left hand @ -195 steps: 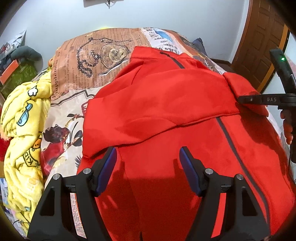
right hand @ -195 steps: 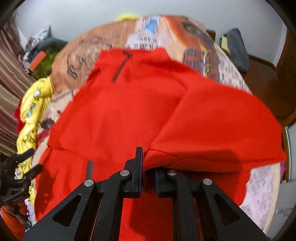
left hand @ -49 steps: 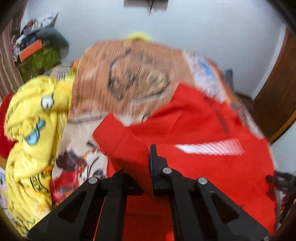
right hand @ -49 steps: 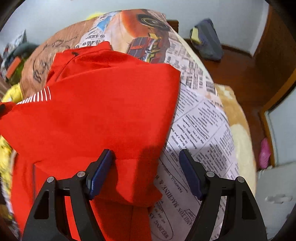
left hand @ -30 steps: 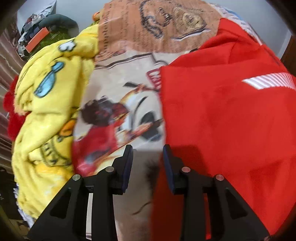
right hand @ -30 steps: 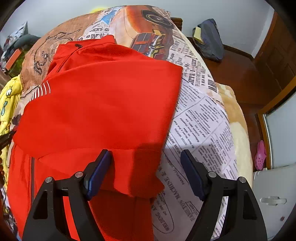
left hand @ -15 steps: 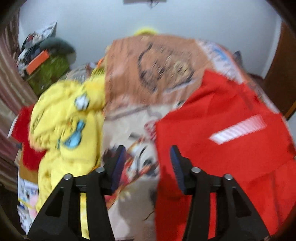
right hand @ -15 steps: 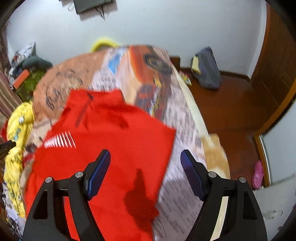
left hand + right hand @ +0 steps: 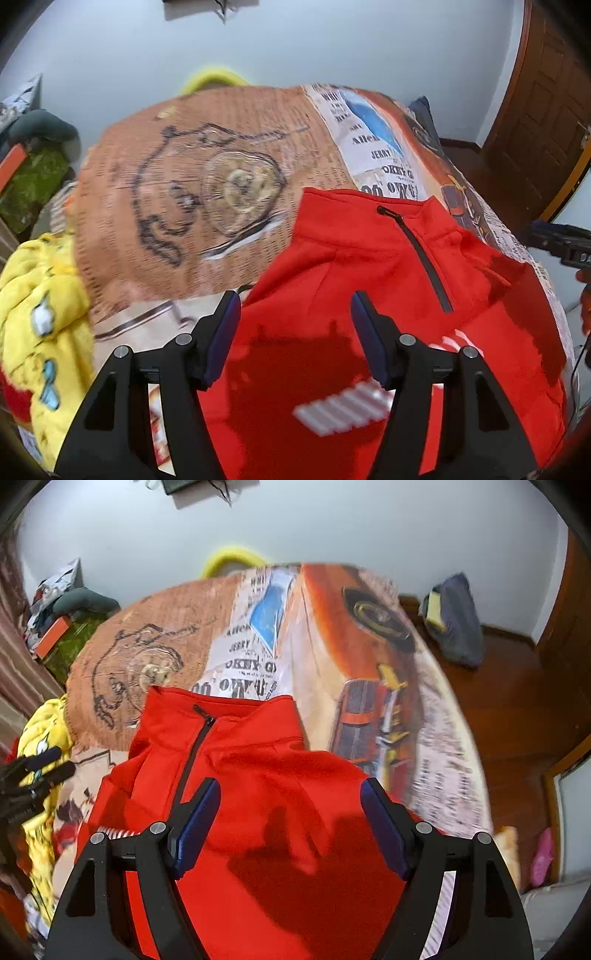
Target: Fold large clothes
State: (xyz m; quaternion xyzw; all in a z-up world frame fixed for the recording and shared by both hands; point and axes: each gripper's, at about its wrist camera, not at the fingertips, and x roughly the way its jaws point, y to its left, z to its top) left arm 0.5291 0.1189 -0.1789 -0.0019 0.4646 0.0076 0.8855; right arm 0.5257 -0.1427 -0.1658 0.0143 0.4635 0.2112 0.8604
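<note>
Both the left gripper (image 9: pixel 295 336) and the right gripper (image 9: pixel 290 825) hover with fingers spread wide, holding nothing, above the red zip-neck pullover (image 9: pixel 369 280). It lies folded on the bed's printed bedspread (image 9: pixel 192 177), collar pointing away, beside a yellow blanket (image 9: pixel 40 306).

It was a bedroom in a home. A bed (image 9: pixel 436 738) filled most of the room, under a cover with car and newspaper pictures. A yellow cartoon blanket (image 9: pixel 44 310) lay bunched at one side. The floor (image 9: pixel 517 709) was brown wood, and a dark bag (image 9: pixel 456 631) sat on it by the pale wall. A brown wooden door (image 9: pixel 539 122) stood near the corner
</note>
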